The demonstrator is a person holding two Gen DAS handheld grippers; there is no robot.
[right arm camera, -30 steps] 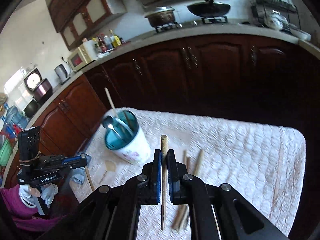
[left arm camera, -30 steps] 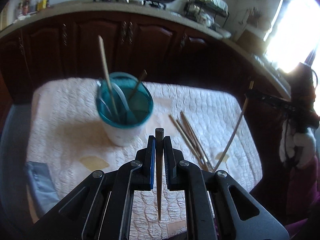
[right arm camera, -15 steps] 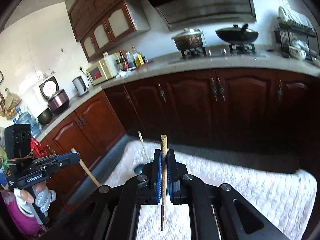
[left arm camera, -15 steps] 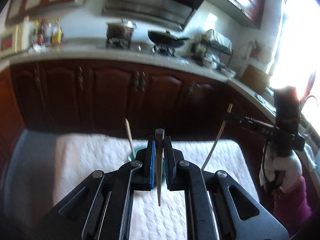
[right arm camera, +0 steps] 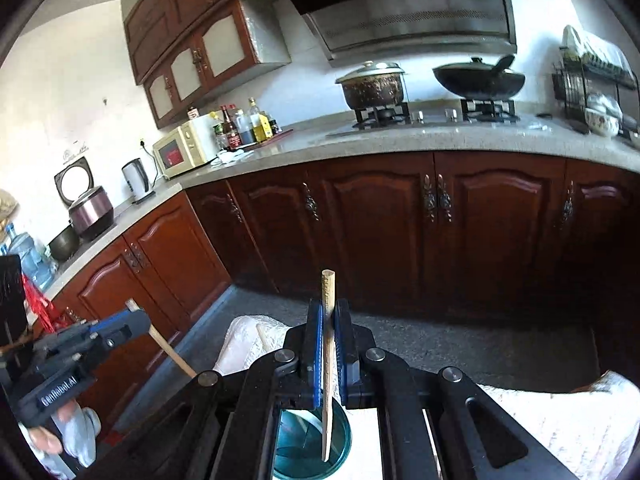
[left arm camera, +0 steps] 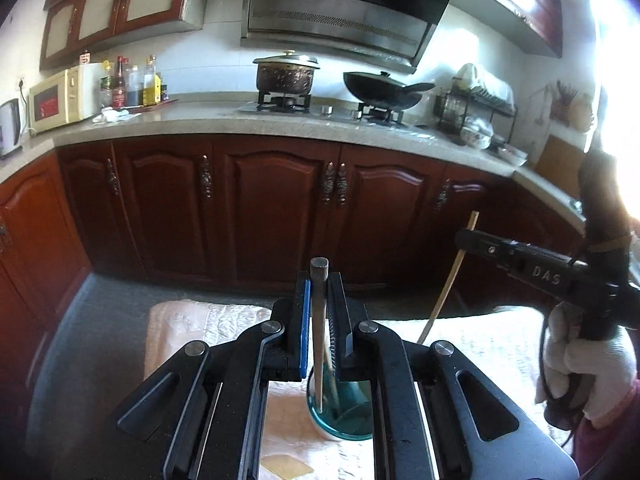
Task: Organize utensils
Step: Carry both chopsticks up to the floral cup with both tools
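Item, left gripper: my jaws are clamped narrow on a dark brown wooden chopstick, held near upright, its lower tip over the mouth of the teal-lined white utensil cup on the pale quilted table cloth.

Item, right gripper: my jaws are pinched on a pale bamboo chopstick, tip likewise hanging above the cup's teal opening.

Step in hand, as I judge it: both sticks carried to the cup, neither yet dropped in. The next move calls for lowering each tip inside the rim, one hand at a time so the sticks do not cross, then parting the jaws.

Left view only: the cup's white outer wall, a utensil already leaning inside it, the right gripper from the side in a white-gloved hand.

Right view only: the left gripper seen from outside, with its stick slanting below; the cup's base is hidden behind my own frame.
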